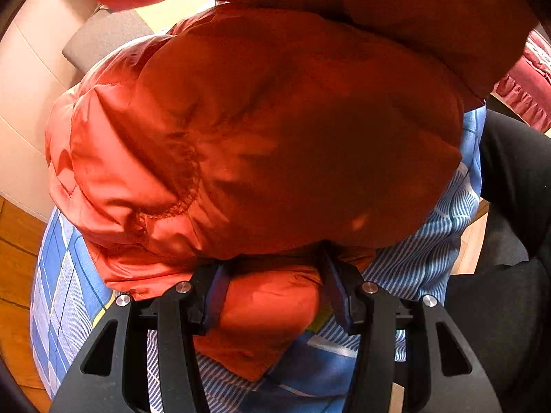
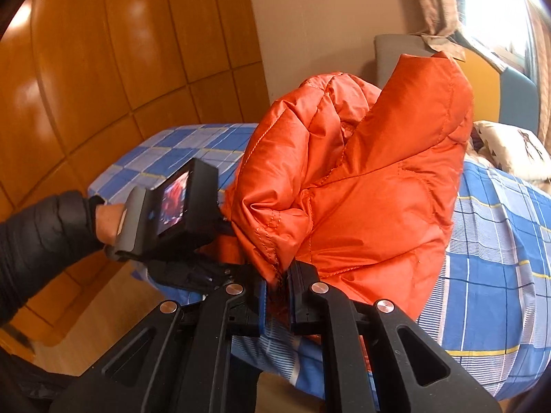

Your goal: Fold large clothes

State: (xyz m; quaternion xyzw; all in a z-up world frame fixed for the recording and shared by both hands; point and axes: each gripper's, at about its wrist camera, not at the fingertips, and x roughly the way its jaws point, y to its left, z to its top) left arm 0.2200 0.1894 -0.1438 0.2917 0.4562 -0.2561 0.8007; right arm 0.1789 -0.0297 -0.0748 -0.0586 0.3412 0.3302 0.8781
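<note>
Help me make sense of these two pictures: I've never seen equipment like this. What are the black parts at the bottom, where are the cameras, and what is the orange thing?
There is no robot here. A person holds a hand-operated gripper in each hand, with a wide-angle camera on each looking forward along its two fingers. One picture is from the left gripper, the other from the right gripper.

The orange thing is a puffy quilted jacket, lying partly on a bed with a blue checked sheet. Both grippers hold the jacket: the left one grips a thick fold, the right one pinches a thin edge. The right view also shows the person's left hand in a dark sleeve, holding the other tool.
</note>
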